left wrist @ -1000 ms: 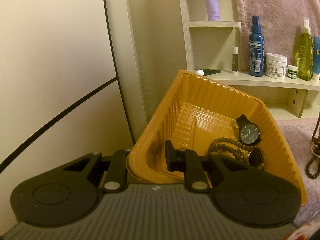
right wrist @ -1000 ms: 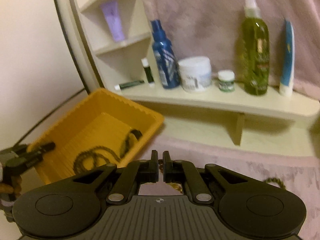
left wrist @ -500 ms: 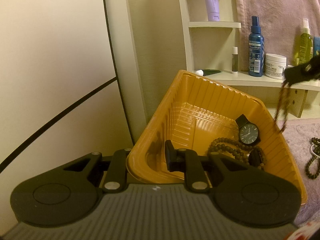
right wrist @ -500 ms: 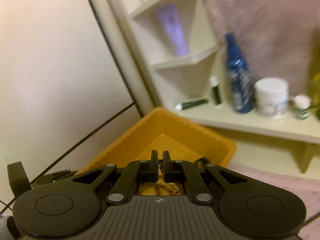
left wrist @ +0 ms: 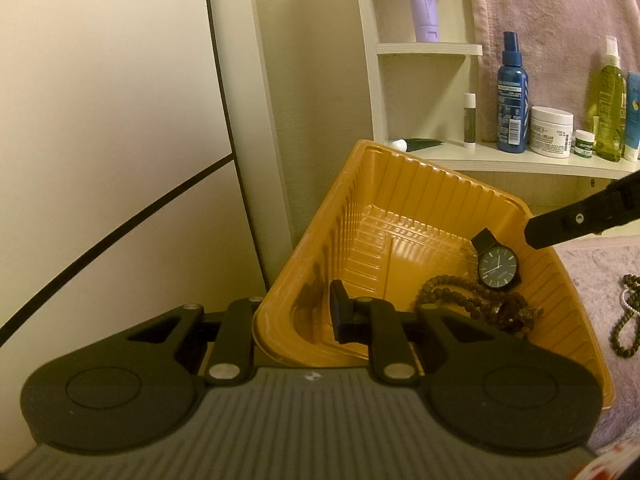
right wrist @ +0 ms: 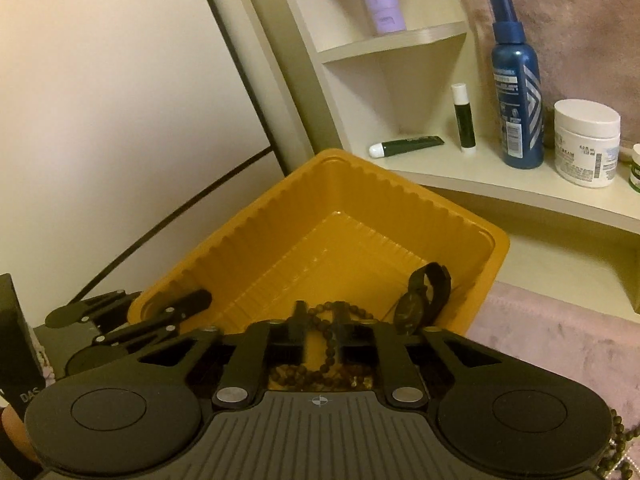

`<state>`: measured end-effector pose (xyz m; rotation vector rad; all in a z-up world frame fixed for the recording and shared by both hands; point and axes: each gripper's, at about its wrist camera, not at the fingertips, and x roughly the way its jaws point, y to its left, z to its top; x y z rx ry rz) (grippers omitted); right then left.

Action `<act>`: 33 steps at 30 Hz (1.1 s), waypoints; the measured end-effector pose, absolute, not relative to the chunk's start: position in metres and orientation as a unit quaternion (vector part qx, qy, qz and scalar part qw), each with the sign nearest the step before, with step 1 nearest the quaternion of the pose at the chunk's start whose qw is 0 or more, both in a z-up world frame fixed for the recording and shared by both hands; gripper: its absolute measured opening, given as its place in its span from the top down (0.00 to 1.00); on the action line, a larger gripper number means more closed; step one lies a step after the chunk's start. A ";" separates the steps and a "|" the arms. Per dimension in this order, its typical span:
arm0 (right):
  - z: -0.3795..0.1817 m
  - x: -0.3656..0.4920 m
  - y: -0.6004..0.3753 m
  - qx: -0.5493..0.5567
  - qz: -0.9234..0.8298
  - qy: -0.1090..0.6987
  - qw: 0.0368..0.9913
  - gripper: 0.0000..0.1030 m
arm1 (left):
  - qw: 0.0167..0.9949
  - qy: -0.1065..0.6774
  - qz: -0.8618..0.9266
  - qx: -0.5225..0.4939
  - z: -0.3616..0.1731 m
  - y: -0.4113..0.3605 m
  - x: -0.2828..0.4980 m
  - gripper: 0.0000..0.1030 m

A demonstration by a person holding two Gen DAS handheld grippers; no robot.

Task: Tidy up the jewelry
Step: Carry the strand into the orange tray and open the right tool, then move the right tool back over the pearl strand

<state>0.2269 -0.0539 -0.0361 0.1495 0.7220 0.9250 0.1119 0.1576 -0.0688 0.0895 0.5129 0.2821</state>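
The left hand-held gripper (left wrist: 296, 316) is pinching the yellow tray's (left wrist: 400, 184) near rim at lower centre, while the right hand-held gripper (right wrist: 319, 322), jaws just opening, is hovering spread around a bead string (right wrist: 330, 344).

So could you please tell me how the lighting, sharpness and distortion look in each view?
Left wrist: dim warm yellow light, sharp, glare on the tray floor, wall line bowed by the fisheye. Right wrist: same warm cast, slightly soft, shelf edge curved, dark corners.
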 end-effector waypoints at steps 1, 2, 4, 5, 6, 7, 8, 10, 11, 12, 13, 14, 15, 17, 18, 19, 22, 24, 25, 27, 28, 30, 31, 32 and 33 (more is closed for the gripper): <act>-0.035 0.226 -0.055 0.072 0.435 0.337 0.832 0.68 | 0.956 0.253 0.139 0.044 -0.069 0.158 0.112 0.83; -0.032 0.224 -0.056 0.073 0.436 0.333 0.833 0.62 | 0.956 0.253 0.139 0.044 -0.069 0.158 0.112 0.83; -0.027 0.220 -0.061 0.075 0.433 0.324 0.838 0.61 | 0.956 0.253 0.139 0.044 -0.069 0.158 0.112 0.83; -0.024 0.216 -0.065 0.076 0.429 0.319 0.841 0.61 | 0.956 0.254 0.139 0.044 -0.069 0.158 0.112 0.83; -0.023 0.214 -0.070 0.077 0.425 0.315 0.845 0.61 | 0.956 0.254 0.139 0.043 -0.069 0.158 0.112 0.83; -0.021 0.210 -0.078 0.079 0.418 0.310 0.850 0.61 | 0.956 0.254 0.139 0.044 -0.069 0.158 0.112 0.83; -0.021 0.207 -0.086 0.079 0.411 0.306 0.855 0.61 | 0.956 0.254 0.139 0.044 -0.069 0.158 0.112 0.83; -0.023 0.200 -0.106 0.081 0.393 0.302 0.865 0.61 | 0.956 0.254 0.139 0.043 -0.069 0.159 0.112 0.83; -0.025 0.196 -0.117 0.082 0.382 0.303 0.869 0.61 | 0.956 0.254 0.139 0.043 -0.069 0.159 0.112 0.83; -0.029 0.193 -0.128 0.083 0.371 0.307 0.872 0.61 | 0.956 0.254 0.139 0.043 -0.069 0.159 0.112 0.83; -0.034 0.188 -0.141 0.083 0.357 0.314 0.876 0.61 | 0.956 0.253 0.139 0.044 -0.069 0.159 0.112 0.83; -0.039 0.185 -0.154 0.082 0.344 0.321 0.878 0.61 | 0.956 0.253 0.139 0.044 -0.069 0.159 0.112 0.83; -0.044 0.182 -0.165 0.080 0.330 0.331 0.880 0.61 | 0.956 0.253 0.139 0.044 -0.069 0.159 0.112 0.83; -0.058 0.176 -0.187 0.079 0.298 0.353 0.883 0.61 | 0.956 0.254 0.140 0.044 -0.069 0.159 0.112 0.83; -0.064 0.173 -0.197 0.080 0.286 0.364 0.883 0.61 | 0.956 0.254 0.140 0.044 -0.069 0.159 0.112 0.83; -0.070 0.171 -0.205 0.078 0.273 0.373 0.883 0.61 | 0.956 0.253 0.140 0.045 -0.069 0.159 0.112 0.83; -0.088 0.162 -0.222 0.059 0.246 0.399 0.882 0.61 | 0.956 0.253 0.140 0.047 -0.068 0.158 0.112 0.83; -0.095 0.157 -0.226 0.042 0.236 0.407 0.881 0.61 | 0.956 0.254 0.141 0.048 -0.068 0.159 0.113 0.83; -0.096 0.156 -0.226 0.036 0.236 0.408 0.881 0.61 | 0.956 0.254 0.141 0.049 -0.068 0.158 0.113 0.83; -0.099 0.154 -0.227 0.029 0.237 0.406 0.882 0.61 | 0.955 0.254 0.142 0.050 -0.068 0.157 0.113 0.83; -0.099 0.154 -0.225 0.025 0.238 0.403 0.883 0.61 | 0.955 0.254 0.142 0.050 -0.068 0.157 0.113 0.83; -0.100 0.156 -0.218 0.013 0.244 0.401 0.883 0.61 | 0.955 0.254 0.142 0.051 -0.068 0.157 0.113 0.83; -0.101 0.158 -0.214 0.004 0.245 0.401 0.883 0.61 | 0.955 0.254 0.142 0.051 -0.068 0.157 0.113 0.83; -0.102 0.160 -0.209 -0.004 0.246 0.401 0.882 0.61 | 0.955 0.254 0.142 0.051 -0.068 0.157 0.113 0.83; -0.104 0.162 -0.207 -0.009 0.246 0.402 0.882 0.61 | 0.955 0.254 0.142 0.051 -0.068 0.157 0.113 0.83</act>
